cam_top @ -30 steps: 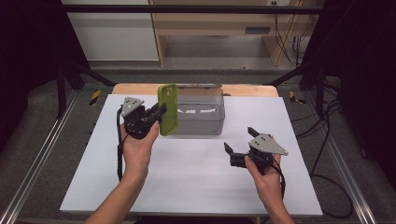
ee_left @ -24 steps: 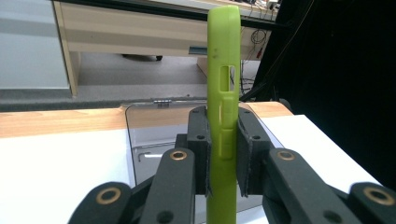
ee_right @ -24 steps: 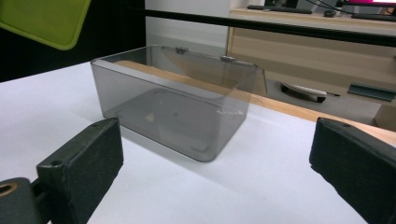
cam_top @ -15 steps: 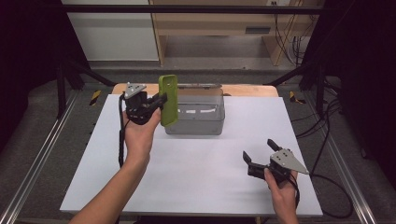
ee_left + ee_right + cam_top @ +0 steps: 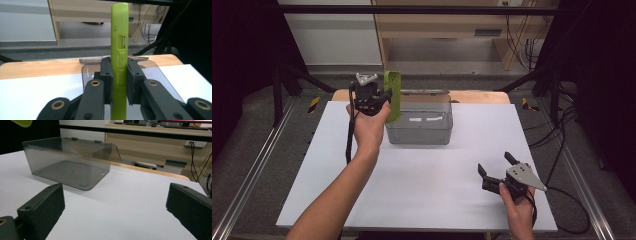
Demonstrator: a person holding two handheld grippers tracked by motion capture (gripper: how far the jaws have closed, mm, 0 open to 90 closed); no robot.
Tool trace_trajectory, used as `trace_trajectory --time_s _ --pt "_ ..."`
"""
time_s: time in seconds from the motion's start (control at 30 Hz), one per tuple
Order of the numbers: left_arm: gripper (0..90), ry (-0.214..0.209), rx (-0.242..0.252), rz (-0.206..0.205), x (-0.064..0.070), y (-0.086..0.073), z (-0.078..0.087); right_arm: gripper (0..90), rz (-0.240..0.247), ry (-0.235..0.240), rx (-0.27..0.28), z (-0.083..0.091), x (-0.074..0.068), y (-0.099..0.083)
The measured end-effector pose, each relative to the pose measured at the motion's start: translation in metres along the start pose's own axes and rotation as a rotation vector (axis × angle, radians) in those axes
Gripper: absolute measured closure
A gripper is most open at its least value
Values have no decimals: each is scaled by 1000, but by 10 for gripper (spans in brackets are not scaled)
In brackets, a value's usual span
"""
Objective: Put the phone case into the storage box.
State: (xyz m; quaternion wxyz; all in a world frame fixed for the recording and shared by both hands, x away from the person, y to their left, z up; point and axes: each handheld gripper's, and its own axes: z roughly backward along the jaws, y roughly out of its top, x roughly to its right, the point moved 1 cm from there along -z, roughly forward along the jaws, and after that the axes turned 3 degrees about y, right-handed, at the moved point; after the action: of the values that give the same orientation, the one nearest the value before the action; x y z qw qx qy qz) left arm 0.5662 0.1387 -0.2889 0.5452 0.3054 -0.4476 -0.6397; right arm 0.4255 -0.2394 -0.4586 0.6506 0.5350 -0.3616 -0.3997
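Slim green rubbery case (image 5: pixel 119 50); clear hinged box (image 5: pixel 422 120).

— That lime-green phone case (image 5: pixel 119 50): matt, soft-looking plastic?
— Yes. The box (image 5: pixel 421 122) is clear smoky plastic — glossy, smooth. The surface (image 5: pixel 422 195) is covered in matt white, with a bare wood edge behind it.
— The left gripper (image 5: pixel 119 83)?
— Black matt plastic.

I am seeing the clear box (image 5: pixel 422 125) sitting toward the back middle of the worktop (image 5: pixel 427 185). My left tongs (image 5: pixel 382 97) are holding the phone case (image 5: pixel 392 95) upright just beside the box's left end. My right tongs (image 5: pixel 497 170) are resting well apart, front right.
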Motion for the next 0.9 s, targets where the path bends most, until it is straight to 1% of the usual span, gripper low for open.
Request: trace_trajectory --time_s 0.03,0.07,0.1,0.13,0.3,0.4,0.5,0.7,0.77,0.9 --pt "778 18 -6 -30 4 2 -5 25 0 3 -5 0 -1 -1" --pt "778 18 -6 -30 4 2 -5 25 0 3 -5 0 -1 -1" --pt "778 30 -10 -55 7 2 -9 26 2 0 -6 0 -2 -1" --pt "778 38 -14 -69 9 3 -12 26 1 2 -6 0 -2 -1" --pt "778 47 -31 -60 15 2 -25 26 7 10 -8 -1 -5 -2" --pt "778 55 -38 -56 16 2 -33 26 8 7 -9 -1 -5 -2" --pt "778 64 -45 -48 14 1 -40 26 13 4 -11 0 -4 -2" --pt "779 71 -50 -45 9 -1 -46 26 3 0 -10 0 -1 -3" --pt "779 64 -53 -42 9 -2 -49 27 2 4 -11 0 -2 -3" --pt "779 67 -54 -49 10 -3 -51 27 5 6 -14 0 -2 -3"
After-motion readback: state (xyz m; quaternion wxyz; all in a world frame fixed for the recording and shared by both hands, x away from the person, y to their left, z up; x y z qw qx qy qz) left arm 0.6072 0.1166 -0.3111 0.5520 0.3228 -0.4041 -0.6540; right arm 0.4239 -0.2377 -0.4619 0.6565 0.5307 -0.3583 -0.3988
